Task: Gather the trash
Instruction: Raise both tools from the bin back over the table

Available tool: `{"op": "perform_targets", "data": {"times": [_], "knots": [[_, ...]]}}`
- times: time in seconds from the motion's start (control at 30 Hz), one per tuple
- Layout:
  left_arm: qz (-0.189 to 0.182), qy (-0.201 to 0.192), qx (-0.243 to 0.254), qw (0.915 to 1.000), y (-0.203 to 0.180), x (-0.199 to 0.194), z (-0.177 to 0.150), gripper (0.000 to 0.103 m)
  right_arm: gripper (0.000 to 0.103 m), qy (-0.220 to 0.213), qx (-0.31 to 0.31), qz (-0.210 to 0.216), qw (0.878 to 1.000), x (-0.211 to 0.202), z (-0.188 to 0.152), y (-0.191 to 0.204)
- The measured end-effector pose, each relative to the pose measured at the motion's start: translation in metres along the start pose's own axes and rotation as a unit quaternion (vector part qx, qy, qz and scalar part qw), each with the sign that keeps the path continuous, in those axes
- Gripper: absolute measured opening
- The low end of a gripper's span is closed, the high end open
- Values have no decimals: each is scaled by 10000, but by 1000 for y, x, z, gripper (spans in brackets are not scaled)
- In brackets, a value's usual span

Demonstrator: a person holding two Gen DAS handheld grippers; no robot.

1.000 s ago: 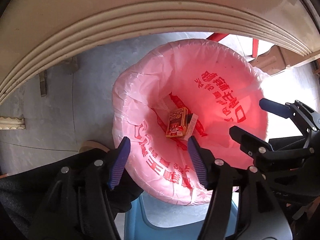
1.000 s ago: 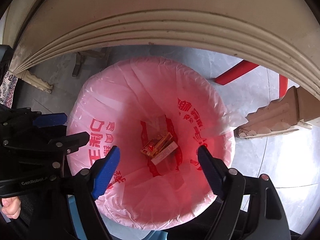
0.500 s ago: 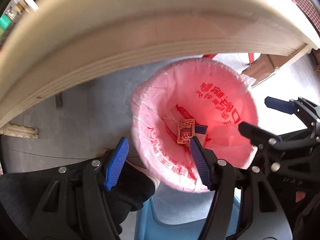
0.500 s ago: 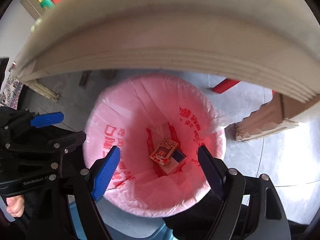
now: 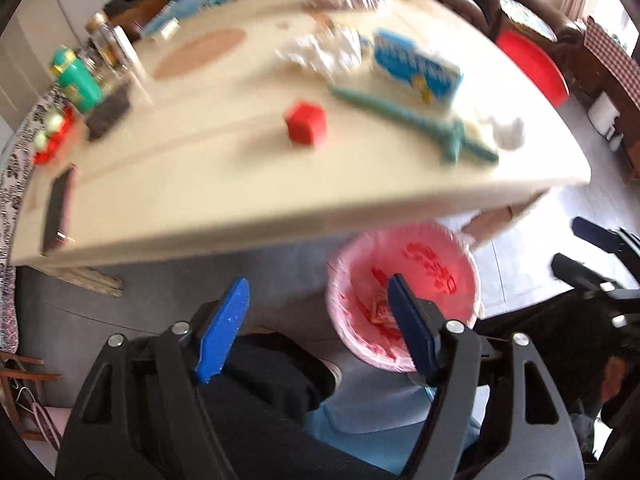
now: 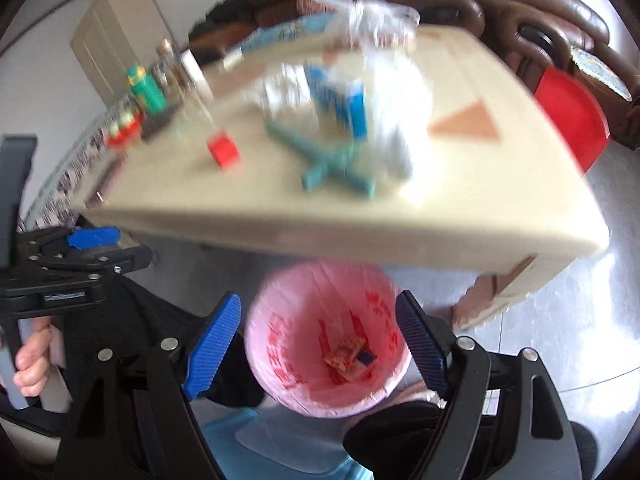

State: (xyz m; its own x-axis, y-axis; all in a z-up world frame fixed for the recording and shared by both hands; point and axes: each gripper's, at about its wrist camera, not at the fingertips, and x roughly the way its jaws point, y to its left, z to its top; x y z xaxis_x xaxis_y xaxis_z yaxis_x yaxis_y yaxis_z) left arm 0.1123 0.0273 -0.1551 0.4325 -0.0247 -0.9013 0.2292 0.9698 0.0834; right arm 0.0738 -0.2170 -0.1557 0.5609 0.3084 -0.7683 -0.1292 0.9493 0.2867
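Both grippers are empty right now. The left gripper (image 5: 316, 328) has its jaws spread with nothing between them, and they've just been opening wider. The right gripper (image 6: 318, 344) is spread wide too, nothing pinched.

Just past the right jaws, pretty much dead between them, sits the bin with the pink bag (image 6: 280, 320). For the left jaws it's off toward the right-hand pad, half hidden behind it. At the bottom of the bag are the small packets (image 6: 350, 356) already dropped in, so that bit looks done.

Beyond the bin, above and ahead of both sets of jaws, is the cream table (image 5: 200, 184) with what's left: a red cube (image 5: 306, 126), a teal stick thing (image 5: 420, 124), a crumpled white wad (image 5: 324, 50) and a blue-and-white pack (image 5: 416, 70). It's all blurry, so I can't say what's trash for sure.

The bit that matters: the teal thing's long axis runs diagonally across the table, crossing the line of either jaw pair. The cube is straight ahead of the left jaws and looks like that hand's pick; the teal piece lines up better with the right.

Versus a second ago: both cameras were staring into the bag from under the table edge; now the tabletop is in view and the bin is smaller.
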Motion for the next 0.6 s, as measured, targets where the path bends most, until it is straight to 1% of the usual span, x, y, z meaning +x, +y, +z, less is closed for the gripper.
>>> {"op": "perform_targets", "data": {"times": [0.03, 0.13, 0.2, 0.27, 0.37, 0.47, 0.6], "knots": [[-4, -92, -10, 10000, 3, -10, 6, 71, 78, -75, 13, -13, 10000, -9, 6, 1], [135, -320, 3, 9994, 6, -33, 20, 71, 78, -359, 40, -48, 9993, -36, 32, 1], [193, -376, 29, 9991, 6, -42, 28, 72, 78, -459, 31, -88, 9989, -46, 45, 3], [199, -445, 23, 9988, 4, -47, 34, 72, 79, -499, 12, -129, 9987, -51, 54, 5], [104, -489, -26, 9987, 4, -56, 43, 72, 79, -535, -40, -179, 9984, -55, 66, 8], [22, -521, -15, 9986, 2, -58, 50, 73, 79, -536, -105, -215, 9983, -54, 75, 12], [16, -486, 57, 9988, 0, -55, 58, 73, 79, -515, -137, -241, 9983, -49, 83, 11]]}}
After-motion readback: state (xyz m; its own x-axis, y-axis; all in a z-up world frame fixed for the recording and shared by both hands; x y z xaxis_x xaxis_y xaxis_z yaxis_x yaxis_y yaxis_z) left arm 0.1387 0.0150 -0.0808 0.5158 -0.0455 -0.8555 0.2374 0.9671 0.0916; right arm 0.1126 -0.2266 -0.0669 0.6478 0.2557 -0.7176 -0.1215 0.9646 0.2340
